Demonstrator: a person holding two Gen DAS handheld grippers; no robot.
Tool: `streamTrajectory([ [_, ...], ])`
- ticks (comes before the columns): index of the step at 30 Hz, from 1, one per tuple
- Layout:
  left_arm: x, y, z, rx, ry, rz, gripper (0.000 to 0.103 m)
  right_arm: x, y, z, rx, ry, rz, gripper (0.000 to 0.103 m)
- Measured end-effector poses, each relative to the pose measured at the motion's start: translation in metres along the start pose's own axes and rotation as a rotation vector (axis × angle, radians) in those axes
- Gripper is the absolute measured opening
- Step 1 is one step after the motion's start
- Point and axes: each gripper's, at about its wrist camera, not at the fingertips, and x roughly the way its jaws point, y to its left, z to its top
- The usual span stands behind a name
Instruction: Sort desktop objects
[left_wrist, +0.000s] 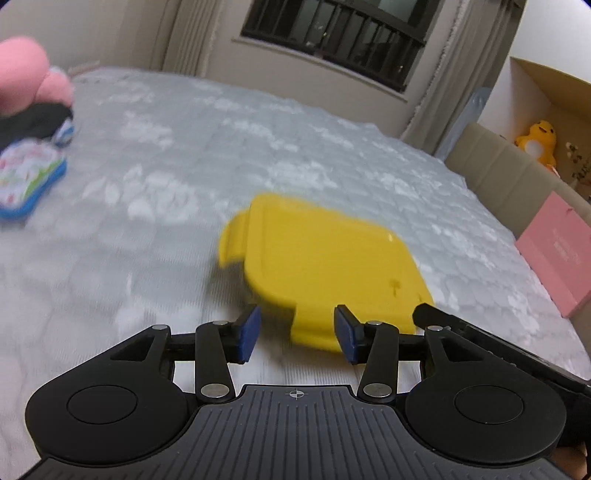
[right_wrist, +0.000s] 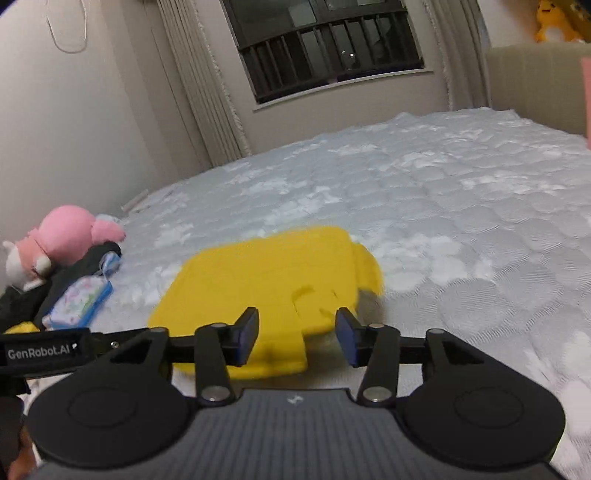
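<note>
The yellow lid lies flat on the bed, just ahead of both tools. The left tool stands wide, its pads either side of the lid's near tab without gripping it. The right tool is wide too, holding nothing. Far to the left sit a pink plush and a blue-edged pouch.

We see a bedroom w/ plain beige walls. A big bed w/ a pale grey quilted cover fills most of both views. Behind it, a dark window w/ black bars sits above a pale sill, cream curtains hanging either side. A beige padded headboard runs along the bed's right edge, w/ an open cardboard box beyond. Light is soft, indoor.
</note>
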Motion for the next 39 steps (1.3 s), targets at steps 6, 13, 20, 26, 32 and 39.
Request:
streamTrajectory([
  [6, -0.006, -0.005, -0.030, 0.085, -0.012, 0.132, 0.079, -0.024, -0.003, -0.027, 0.024, 0.021, -0.032, 0.076],
  [13, -0.028, -0.011, -0.052, 0.121, -0.054, 0.160, 0.093, -0.045, 0.010, -0.049, -0.049, -0.015, -0.105, 0.087],
  [20, -0.046, -0.012, -0.057, 0.119, -0.091, 0.176, 0.097, -0.059, 0.015, -0.057, -0.077, -0.062, -0.127, 0.093],
  [26, -0.049, -0.018, -0.059, 0.153, -0.096, 0.228, 0.099, -0.062, 0.014, -0.056, -0.098, -0.074, -0.150, 0.096],
  [32, -0.043, -0.018, -0.061, 0.177, -0.107, 0.283, 0.101, -0.054, 0.008, -0.055, -0.101, -0.062, -0.176, 0.096],
  [39, -0.037, -0.009, -0.061, 0.122, -0.082, 0.268, 0.101, -0.046, 0.009, -0.055, -0.119, -0.046, -0.176, 0.097],
])
